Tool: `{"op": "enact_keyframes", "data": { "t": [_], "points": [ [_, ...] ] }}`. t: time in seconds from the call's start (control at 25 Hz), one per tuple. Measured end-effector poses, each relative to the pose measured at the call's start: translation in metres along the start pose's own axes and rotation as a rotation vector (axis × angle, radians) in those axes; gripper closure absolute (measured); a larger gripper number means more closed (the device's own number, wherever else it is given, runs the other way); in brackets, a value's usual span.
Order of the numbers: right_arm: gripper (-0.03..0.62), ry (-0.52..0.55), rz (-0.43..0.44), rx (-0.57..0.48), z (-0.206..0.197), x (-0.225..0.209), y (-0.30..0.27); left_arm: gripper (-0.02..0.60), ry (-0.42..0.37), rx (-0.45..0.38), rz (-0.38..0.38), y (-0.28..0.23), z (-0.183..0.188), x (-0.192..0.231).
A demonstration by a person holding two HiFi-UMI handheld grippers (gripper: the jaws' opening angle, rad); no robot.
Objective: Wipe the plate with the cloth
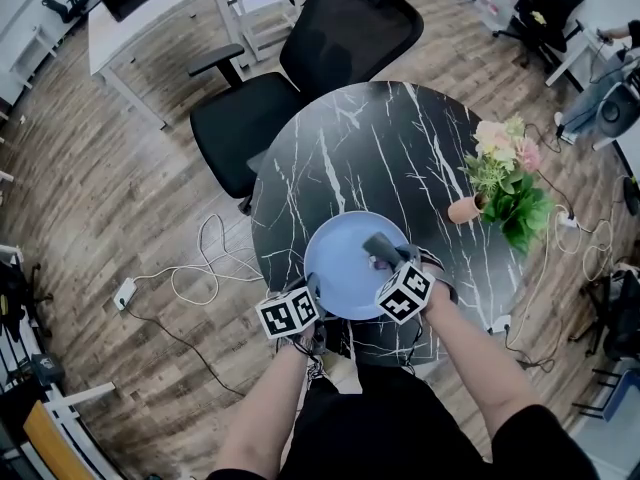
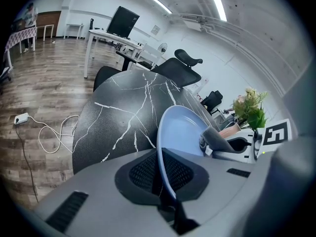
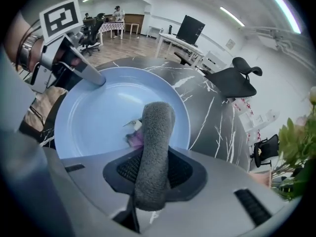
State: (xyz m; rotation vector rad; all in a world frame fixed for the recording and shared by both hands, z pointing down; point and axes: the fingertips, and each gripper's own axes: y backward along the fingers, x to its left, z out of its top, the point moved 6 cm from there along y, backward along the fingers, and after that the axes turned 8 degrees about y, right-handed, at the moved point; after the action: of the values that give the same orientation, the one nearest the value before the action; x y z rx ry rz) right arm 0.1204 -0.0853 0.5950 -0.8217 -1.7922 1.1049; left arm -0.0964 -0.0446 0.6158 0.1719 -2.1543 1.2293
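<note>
round black desk (image 1: 350,158) with white marble-like veins and a glossy top, standing on a wood plank floor (image 1: 120,198) where a looped white cable (image 1: 205,268) and a white power strip (image 1: 124,293) lie just left of it. a light blue plate (image 1: 340,258) sits on the desk's near side, close to the edge by the person; cannot tell if it lies flat or is tipped. near the right edge, well apart from the plate, a small terracotta pot (image 1: 465,209) with pink and cream flowers (image 1: 505,143) and green leaves.
</note>
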Motion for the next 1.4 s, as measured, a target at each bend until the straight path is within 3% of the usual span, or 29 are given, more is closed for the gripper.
{"op": "enact_keyframes", "data": {
  "t": [0.16, 0.28, 0.48, 0.6, 0.88, 1.08, 1.4],
  "points": [
    [0.479, -0.090, -0.051, -0.019, 0.004, -0.012, -0.004, 0.543, -0.019, 0.003, 0.010, 0.001, 0.000, 0.000],
    [0.479, -0.229, -0.087, -0.077, 0.006, -0.025, 0.000, 0.533, -0.053, 0.010, 0.001, 0.001, 0.001, -0.001],
    [0.479, -0.502, -0.102, -0.302, 0.005, -0.044, 0.019, 0.496, -0.148, 0.012, -0.024, 0.006, 0.001, -0.004],
    [0.479, -0.587, -0.111, -0.430, 0.003, -0.052, 0.036, 0.464, -0.203, -0.010, -0.040, 0.014, 0.002, -0.007],
    [0.479, -0.568, -0.183, -0.614, 0.018, -0.048, 0.089, 0.460, -0.336, -0.117, -0.043, 0.049, 0.017, -0.015],
    [0.479, -0.557, -0.212, -0.679, 0.035, -0.033, 0.127, 0.547, -0.408, -0.235, -0.109, 0.095, 0.029, -0.027],
    [0.479, -0.541, -0.246, -0.756, 0.057, 0.015, 0.186, 0.563, -0.516, -0.403, -0.219, 0.182, 0.035, -0.040]
  ]
}}
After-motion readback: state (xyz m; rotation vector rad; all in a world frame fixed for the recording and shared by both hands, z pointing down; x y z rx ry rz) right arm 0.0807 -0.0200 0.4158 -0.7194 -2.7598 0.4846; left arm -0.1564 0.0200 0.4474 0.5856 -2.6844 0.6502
